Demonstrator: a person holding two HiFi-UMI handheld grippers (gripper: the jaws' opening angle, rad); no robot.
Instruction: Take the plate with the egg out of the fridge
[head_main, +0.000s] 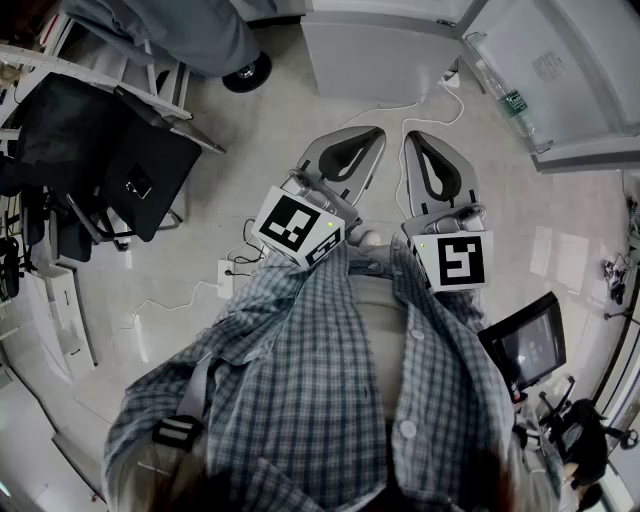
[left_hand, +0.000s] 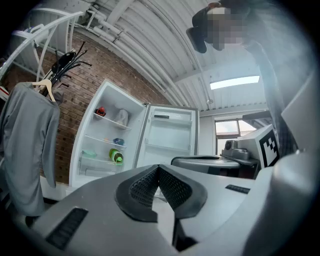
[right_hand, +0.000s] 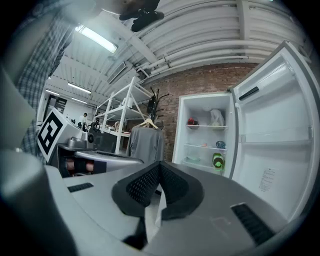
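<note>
The white fridge (left_hand: 107, 142) stands open ahead, its door (left_hand: 170, 137) swung to the right. On its shelves I see a red item (left_hand: 100, 111), a white bag (left_hand: 121, 117), a small blue thing (left_hand: 118, 141), a green bottle (left_hand: 116, 157) and a pale green dish (left_hand: 89, 153); I cannot make out an egg from here. The same fridge (right_hand: 205, 135) and open door (right_hand: 272, 140) appear in the right gripper view. My left gripper (head_main: 377, 131) (left_hand: 159, 167) and right gripper (head_main: 411, 136) (right_hand: 160, 165) are side by side at waist height, both shut on nothing, well short of the fridge.
A grey garment (left_hand: 27, 150) hangs on a coat rack left of the fridge. A black chair (head_main: 110, 160) is at my left, a small monitor (head_main: 525, 345) at my right. White cables and a power strip (head_main: 225, 272) lie on the floor. Someone's shoe (head_main: 247, 72) is near the fridge.
</note>
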